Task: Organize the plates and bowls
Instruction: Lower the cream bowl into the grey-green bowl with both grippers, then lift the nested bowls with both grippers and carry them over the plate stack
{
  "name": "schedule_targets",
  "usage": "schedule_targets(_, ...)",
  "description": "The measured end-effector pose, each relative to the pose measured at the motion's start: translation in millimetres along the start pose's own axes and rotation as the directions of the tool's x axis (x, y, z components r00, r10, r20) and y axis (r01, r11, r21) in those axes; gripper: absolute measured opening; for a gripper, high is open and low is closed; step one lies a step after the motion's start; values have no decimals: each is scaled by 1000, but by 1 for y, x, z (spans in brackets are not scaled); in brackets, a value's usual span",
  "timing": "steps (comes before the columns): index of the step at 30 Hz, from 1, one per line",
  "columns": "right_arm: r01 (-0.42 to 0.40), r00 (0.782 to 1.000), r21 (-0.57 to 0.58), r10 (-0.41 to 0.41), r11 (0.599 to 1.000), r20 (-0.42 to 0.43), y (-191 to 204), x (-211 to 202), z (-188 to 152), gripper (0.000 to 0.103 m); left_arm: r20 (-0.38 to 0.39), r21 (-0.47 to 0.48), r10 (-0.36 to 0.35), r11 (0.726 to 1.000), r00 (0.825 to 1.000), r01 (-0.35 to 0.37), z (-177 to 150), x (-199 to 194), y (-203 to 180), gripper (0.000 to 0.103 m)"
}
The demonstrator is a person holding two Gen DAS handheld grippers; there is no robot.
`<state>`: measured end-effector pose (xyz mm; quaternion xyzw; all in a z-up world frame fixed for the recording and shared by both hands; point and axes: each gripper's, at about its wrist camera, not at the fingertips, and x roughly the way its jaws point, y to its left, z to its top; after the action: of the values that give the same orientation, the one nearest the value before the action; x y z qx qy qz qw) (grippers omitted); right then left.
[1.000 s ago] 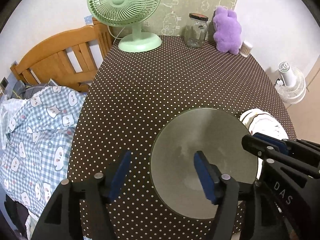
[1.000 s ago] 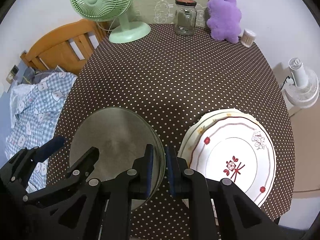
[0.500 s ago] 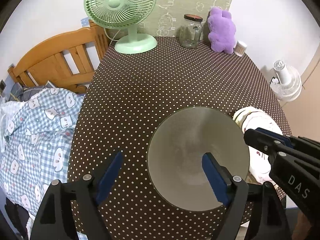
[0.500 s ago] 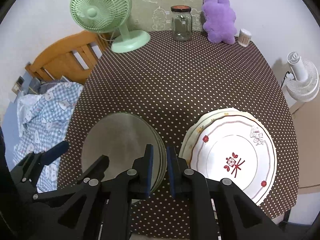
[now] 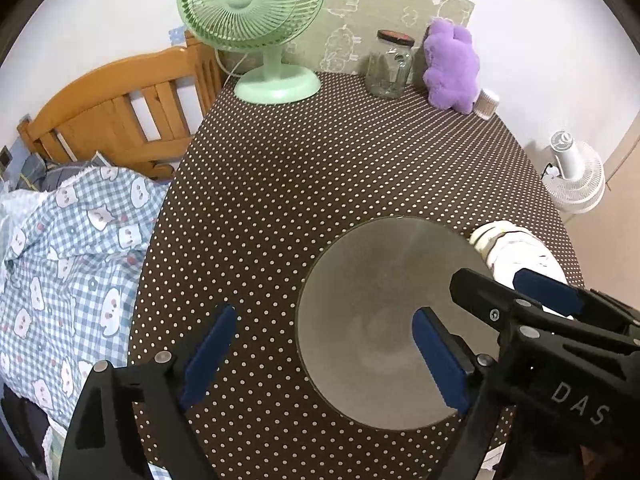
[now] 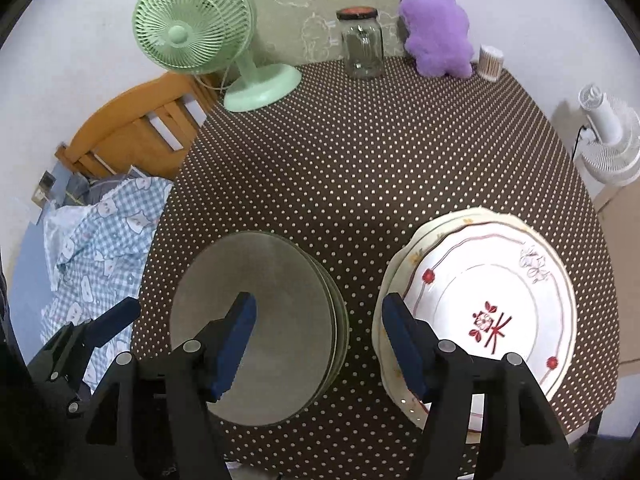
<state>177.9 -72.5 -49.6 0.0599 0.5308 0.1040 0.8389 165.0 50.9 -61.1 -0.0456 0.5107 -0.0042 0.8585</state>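
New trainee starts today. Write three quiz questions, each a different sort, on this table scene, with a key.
1. True or false: the right gripper is clamped on the grey plates.
2. Which stack has the red flower pattern? A) the grey plates B) the white plates
3. Fill in: at the table's far edge, the glass jar stands between the green fan and the purple ____.

Key: 1 false, its jaws have just been opening and nothing is held; 2 B; 3 plush toy.

Home bedroom, wooden bed frame (image 5: 120, 116), checked bedding (image 5: 68, 264), plush toy (image 5: 452, 66)
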Motion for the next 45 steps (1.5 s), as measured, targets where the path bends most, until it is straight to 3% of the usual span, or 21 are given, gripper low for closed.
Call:
schedule_targets(11, 17, 998, 65, -13, 998, -66, -5, 36, -4, 69, -17, 50, 10, 999, 1000, -9, -2, 28, -1, 88)
schedule_targets(14, 29, 997, 82, -22, 996, -79, -7, 44, -7, 68, -47, 42, 0, 999, 999, 2, -3, 37, 2, 79)
schedule_targets(16, 25, 996, 85, -17, 996, -90, -7, 49, -8, 68, -60, 38, 3, 999, 998, -1, -4, 41, 2, 79)
schedule_targets(23, 10, 993, 96, 1, 995, -120, -9, 60, -9, 57, -70, 35, 21, 999, 997, -18, -5, 51, -1, 79)
schedule_targets(30, -17, 989, 105, 32, 994, -142, -6, 67, -10, 43, -88, 42, -14, 999, 996, 18, -5, 57, -2, 66)
schedule_targets(34, -21, 988, 97, 36, 995, -149, -5, 67, -9, 42, -80, 48, -38, 998, 996, 41, -6, 56, -3, 61)
schedule_targets(36, -19, 988, 92, 33, 996, -153, -2, 68, -8, 42, -81, 59, -58, 996, 995, 63, -6, 55, -7, 50)
schedule_targets(45, 1, 986, 73, 11, 997, -164, 2, 68, -7, 42, -90, 50, -68, 996, 994, 73, -7, 53, -6, 49)
